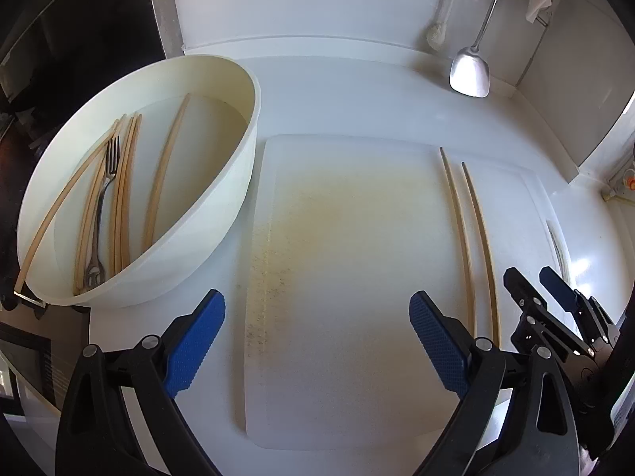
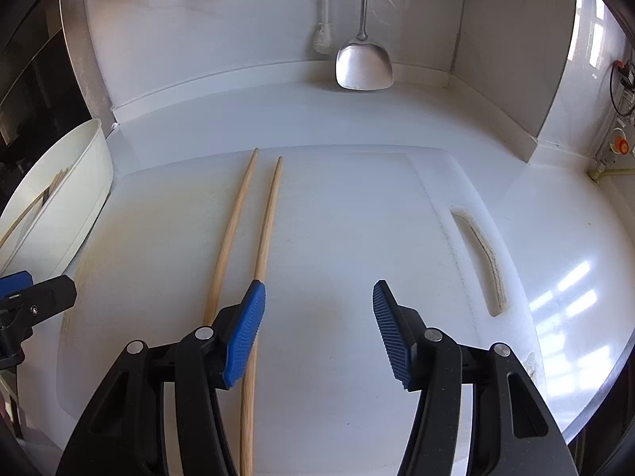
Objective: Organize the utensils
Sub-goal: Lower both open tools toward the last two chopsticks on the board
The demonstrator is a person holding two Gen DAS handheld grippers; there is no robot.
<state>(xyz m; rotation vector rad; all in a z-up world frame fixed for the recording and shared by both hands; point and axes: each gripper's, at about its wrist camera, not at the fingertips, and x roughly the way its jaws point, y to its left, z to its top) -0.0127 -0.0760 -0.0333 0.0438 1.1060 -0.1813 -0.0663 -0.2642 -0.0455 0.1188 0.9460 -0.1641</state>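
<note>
Cutting board [image 2: 325, 238]: the landmark, flat on the white counter.
Tub [image 1: 222, 238]: white, just off the board's left edge; holds several chopsticks and a fork [image 1: 104, 198].
Chopstick pair [image 2: 254, 238]: on the board's right half, side by side, long axes running away from the grippers.
Right gripper [image 2: 317, 331]: wide open, holding nothing; nearer arm. The pair lies at its left finger [image 2: 244, 333], left of the gap.
Left gripper [image 1: 317, 347]: wide open, empty, over the board's middle; the pair lies to its right.
</note>
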